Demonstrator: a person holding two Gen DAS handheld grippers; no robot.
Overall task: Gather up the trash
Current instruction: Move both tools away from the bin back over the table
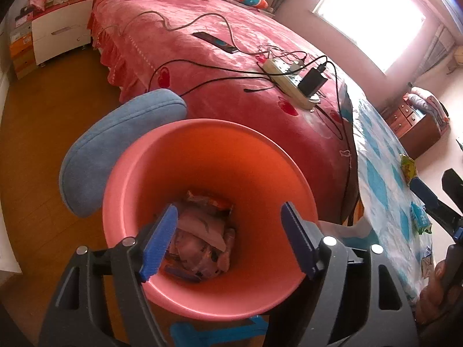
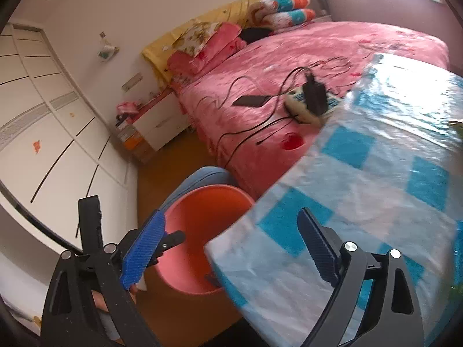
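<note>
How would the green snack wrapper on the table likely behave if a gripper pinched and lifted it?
The green snack wrapper looks like thin crinkled film, so it would probably be very light and floppy. It seems to lie flat on the glossy tablecloth, so it may slide rather than lift cleanly.

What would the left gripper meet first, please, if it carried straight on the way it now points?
Probably the crumpled wrappers at the bottom of the round pink plastic bin; the open left gripper aims into its mouth, though depth is unclear.

pink bin [image 1: 208,173] mouth open from above; table edge [image 2: 260,211] crowds it.
</note>
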